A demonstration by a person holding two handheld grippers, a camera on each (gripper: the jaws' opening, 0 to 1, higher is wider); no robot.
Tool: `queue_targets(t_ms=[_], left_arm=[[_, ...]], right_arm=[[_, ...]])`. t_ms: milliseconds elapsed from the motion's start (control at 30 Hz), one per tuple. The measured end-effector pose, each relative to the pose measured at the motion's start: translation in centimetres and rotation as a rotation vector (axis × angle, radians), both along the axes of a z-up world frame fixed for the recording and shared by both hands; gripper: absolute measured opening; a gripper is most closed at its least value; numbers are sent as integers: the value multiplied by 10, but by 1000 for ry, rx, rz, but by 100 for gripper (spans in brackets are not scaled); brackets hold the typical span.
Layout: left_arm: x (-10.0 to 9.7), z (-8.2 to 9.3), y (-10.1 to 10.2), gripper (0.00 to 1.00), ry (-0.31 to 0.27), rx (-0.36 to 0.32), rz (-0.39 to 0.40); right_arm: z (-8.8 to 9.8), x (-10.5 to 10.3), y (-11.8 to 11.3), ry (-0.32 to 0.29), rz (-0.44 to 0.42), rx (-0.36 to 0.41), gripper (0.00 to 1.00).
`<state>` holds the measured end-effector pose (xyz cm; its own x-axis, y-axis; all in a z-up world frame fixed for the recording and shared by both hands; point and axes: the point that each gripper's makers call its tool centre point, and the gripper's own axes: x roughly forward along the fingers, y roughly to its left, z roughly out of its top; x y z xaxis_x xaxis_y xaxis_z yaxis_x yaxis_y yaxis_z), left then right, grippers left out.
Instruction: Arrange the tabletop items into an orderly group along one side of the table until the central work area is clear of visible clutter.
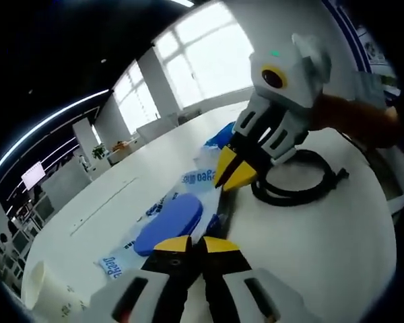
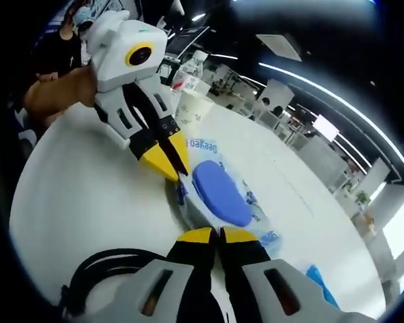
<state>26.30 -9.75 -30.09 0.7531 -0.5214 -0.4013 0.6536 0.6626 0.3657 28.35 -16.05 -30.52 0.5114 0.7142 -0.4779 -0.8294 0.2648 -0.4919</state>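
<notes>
Both grippers [image 1: 203,243] [image 2: 219,234] are seen closed at opposite ends of the wipes packet [image 1: 163,217], seemingly pinching it lengthwise.

Pad [image 1: 168,222] on packet [image 1: 163,217], cable [image 1: 303,178] beside.

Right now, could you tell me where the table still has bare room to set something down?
Bare white table runs beyond the blue pad on its printed packet, out to the paper cup. Another free patch lies beside the coiled black cable. It is crowded at the pad, where the left gripper and right gripper meet.
</notes>
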Motion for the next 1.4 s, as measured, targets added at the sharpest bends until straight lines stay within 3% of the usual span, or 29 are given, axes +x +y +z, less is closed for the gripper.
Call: queue_targets(t_ms=[233,400,533,600,767,967,1100,1400], left_arm=[[-2,2,3,10,7,-34,12],[-11,17,7,10,-12,-80,0],[-23,25,10,15,-12,-111,-10],[-27,26,12,19,4,-132,-14],[-26,27,26,29,28,-171,-11],[-19,28,33,37,46,-182,-3],[-34,28,31,38,53,-215,-17],[-46,33,40,44,39,-263,-11]], right_arm=[[-1,-6,2,22,10,2,8],[23,-11,-7,13,-7,55,10],[36,-22,-21,37,-30,113,21],[36,-28,-27,73,-30,140,27],[31,-33,-43,78,-70,122,39],[28,-39,-48,98,-79,138,40],[31,-42,-49,104,-81,153,41],[26,-50,-53,158,-109,156,46]])
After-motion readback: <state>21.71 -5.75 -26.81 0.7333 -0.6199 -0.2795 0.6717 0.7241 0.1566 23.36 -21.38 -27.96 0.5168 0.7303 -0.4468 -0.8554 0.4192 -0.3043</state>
